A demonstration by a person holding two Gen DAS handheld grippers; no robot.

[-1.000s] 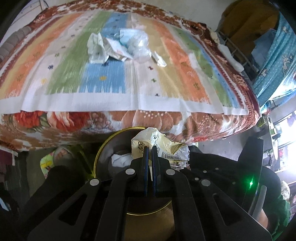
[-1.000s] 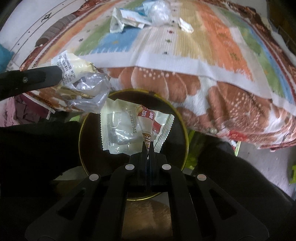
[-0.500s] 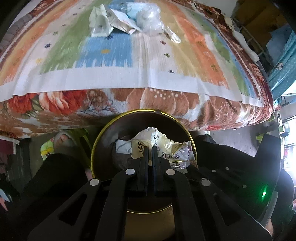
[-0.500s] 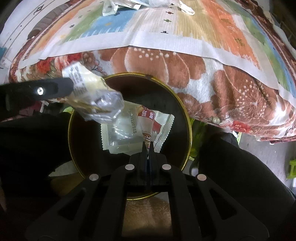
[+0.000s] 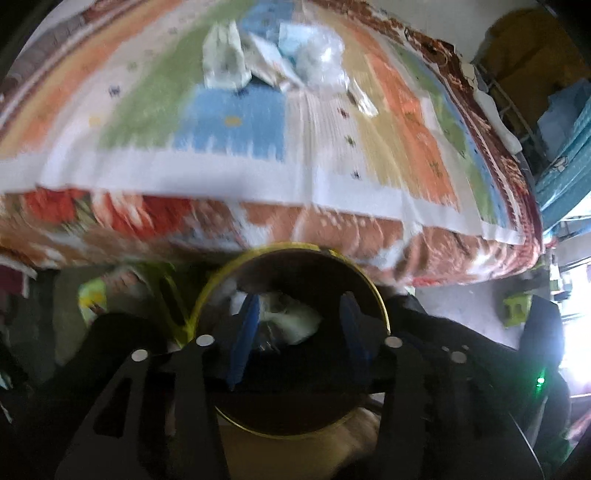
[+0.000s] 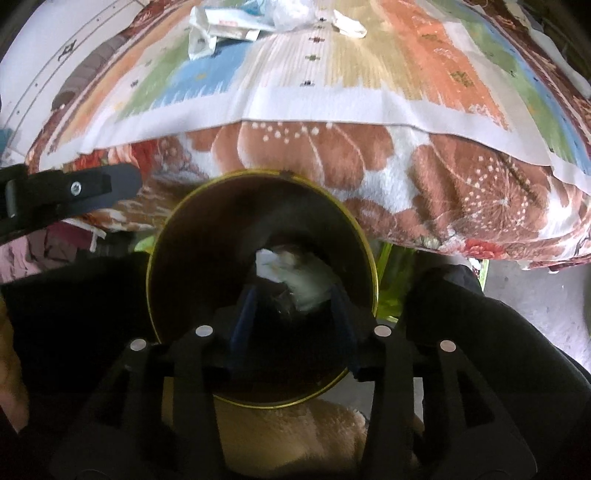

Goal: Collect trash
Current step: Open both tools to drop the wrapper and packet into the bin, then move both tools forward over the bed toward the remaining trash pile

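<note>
A round bin with a gold rim (image 5: 382,306) (image 6: 371,266) stands below the bed's edge. Crumpled wrappers (image 5: 288,317) (image 6: 299,277) lie inside it. My left gripper (image 5: 297,314) is open and empty over the bin's mouth. My right gripper (image 6: 291,310) is open and empty over the same bin; the left gripper's finger also shows at the left of the right wrist view (image 6: 74,190). More trash, white wrappers and clear plastic (image 5: 273,62) (image 6: 251,18), lies on the striped cloth at the far side of the bed.
The bed carries a striped cloth (image 5: 236,125) (image 6: 332,74) over a floral blanket (image 6: 461,192). Grey floor (image 6: 535,295) shows at the right. A tan fuzzy surface (image 6: 295,435) lies under the bin. Shelves and blue fabric (image 5: 561,122) stand at the far right.
Both grippers have opened and let go of their wrappers, which have dropped into the bin. The left gripper has lifted a little, and its view is blurred.
</note>
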